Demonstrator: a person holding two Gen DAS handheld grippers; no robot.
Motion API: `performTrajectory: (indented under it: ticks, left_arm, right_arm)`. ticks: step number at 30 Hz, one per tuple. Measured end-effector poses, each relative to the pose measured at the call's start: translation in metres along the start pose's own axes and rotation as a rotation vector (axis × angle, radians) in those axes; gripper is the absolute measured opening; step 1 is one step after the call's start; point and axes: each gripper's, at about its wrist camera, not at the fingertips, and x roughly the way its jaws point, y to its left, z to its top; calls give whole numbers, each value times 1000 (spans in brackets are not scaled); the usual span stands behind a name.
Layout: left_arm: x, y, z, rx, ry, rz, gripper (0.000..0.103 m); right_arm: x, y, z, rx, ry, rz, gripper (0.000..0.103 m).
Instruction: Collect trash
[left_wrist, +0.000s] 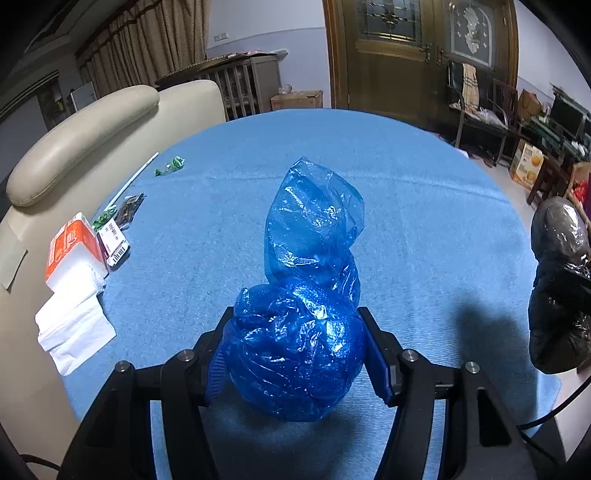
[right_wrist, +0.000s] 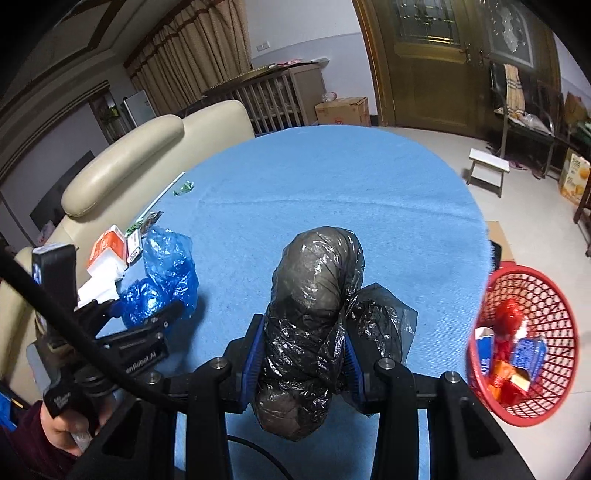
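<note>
The left gripper (left_wrist: 297, 354) clenches a crinkled, glossy blue plastic bag (left_wrist: 306, 295) above the blue-clothed worktop (left_wrist: 424, 221). The right gripper (right_wrist: 301, 354) clamps a wrinkled, bulging black plastic bag (right_wrist: 314, 295), its lower end partly hidden, beside a red mesh basket (right_wrist: 554, 295) of wrappers.

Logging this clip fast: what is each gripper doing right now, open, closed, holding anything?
Left gripper: closed on the crumpled blue plastic bag.
Right gripper: closed on the black plastic bag.
</note>
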Motion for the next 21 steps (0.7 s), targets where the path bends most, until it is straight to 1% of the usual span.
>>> performTrajectory:
  ticks: [4,8,11,13,16,21]
  left_arm:
    - [-21,2,-2,-16,-40,28,64]
    - [-40,8,-9,-47,-52,75,64]
    - [-53,10,-12,-69,-53,102,64]
    - [-62,6,-13,-66,-63,125,64]
    - [-75,-4,-12,-52,-83,135,64]
    - [-95,-27,-11,-17,-119,136,64]
  right_arm:
    - [-15,0,6,-4,-36,24,42]
    - [-22,6,10,-25,-57,75,42]
    - [-27,16,8,-73,-65,108,42]
    - [-33,20,6,-100,-80,129,42]
    - [-44,18,2,-119,-104,152,42]
    - [-63,-1,-4,-99,-142,164,42]
